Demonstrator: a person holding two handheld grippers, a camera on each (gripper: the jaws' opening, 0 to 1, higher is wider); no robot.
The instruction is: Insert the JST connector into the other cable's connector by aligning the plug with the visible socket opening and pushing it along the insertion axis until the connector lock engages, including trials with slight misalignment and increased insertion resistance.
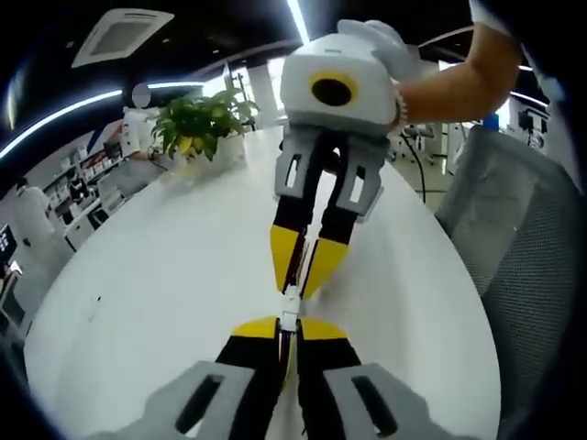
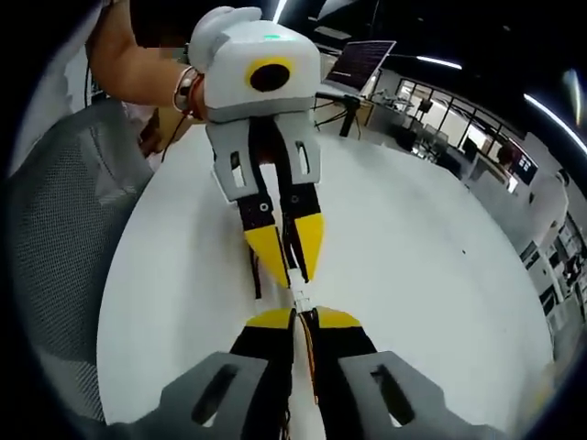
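Jaws of the left gripper (image 1: 287, 327) stand nearly closed, their yellow tips pinched on a thin cable whose white connector (image 1: 290, 312) pokes out just past them. In the left gripper view the right gripper (image 1: 307, 264) comes in from straight ahead, its own yellow tips also drawn close together around a dark lead, pointing back toward the white connector so that the two tools meet nose to nose. The right gripper view gives the same meeting from the other side: the right gripper's tips are pinched on wires that run back between its jaws, and a small white plug piece (image 2: 298, 301) sits right at the gap where the left gripper's yellow tips come down.

The relation that matters is this line. Both grippers lie on nearly one axis, each connector's long axis running along its holder's jaws, and the two connector ends appear touching or just apart; whether one has begun to enter the other is too small to tell. The right gripper's tips look slightly angled off the left gripper's line, so a small correction of tilt probably comes before any firm push. Neither hand is clearly nearer; the join sits midway.

All this hangs over a white table (image 1: 165, 275), with a potted plant (image 1: 200, 124) well apart at its far edge and a grey mesh chair (image 2: 64, 229) beside it.
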